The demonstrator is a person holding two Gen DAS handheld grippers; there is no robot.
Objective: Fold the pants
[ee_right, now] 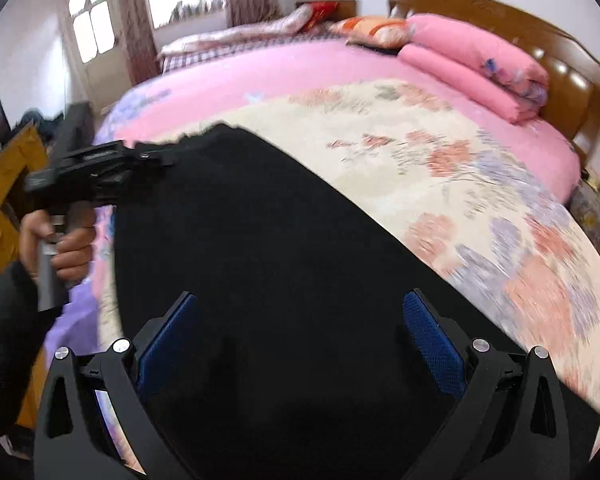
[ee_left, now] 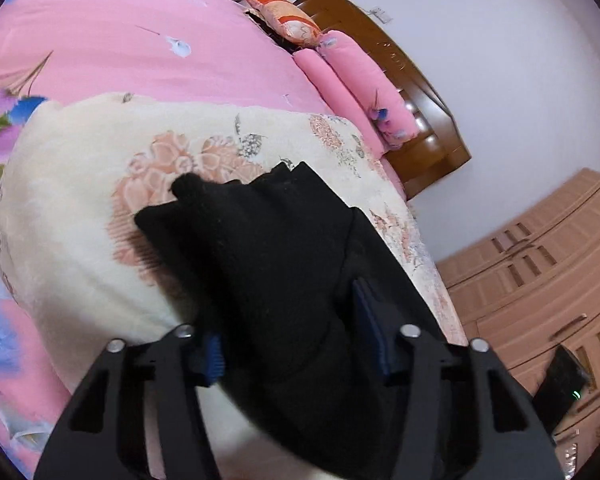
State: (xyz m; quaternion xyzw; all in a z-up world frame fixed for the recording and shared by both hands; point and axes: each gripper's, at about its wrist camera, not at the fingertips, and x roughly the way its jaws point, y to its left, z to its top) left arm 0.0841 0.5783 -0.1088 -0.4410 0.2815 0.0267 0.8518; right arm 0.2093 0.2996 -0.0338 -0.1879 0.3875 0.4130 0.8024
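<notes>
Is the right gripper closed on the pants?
No, the right gripper has its blue pads wide apart over the black pants.

Nothing readable here tbh, no text, labels, brands or numbers on anything. The left gripper [ee_right: 156, 156] body has some faint marking, but it's too blurry to read.

The left gripper's [ee_left: 288, 344] blue pads [ee_left: 370, 320] are largely covered by the black pants [ee_left: 276, 264], so its grip cannot be judged. The pants' near end is cut off below both tools. Ahead of the right gripper [ee_right: 300, 344], the floral blanket [ee_right: 500, 240] is smeared by motion blur.
</notes>
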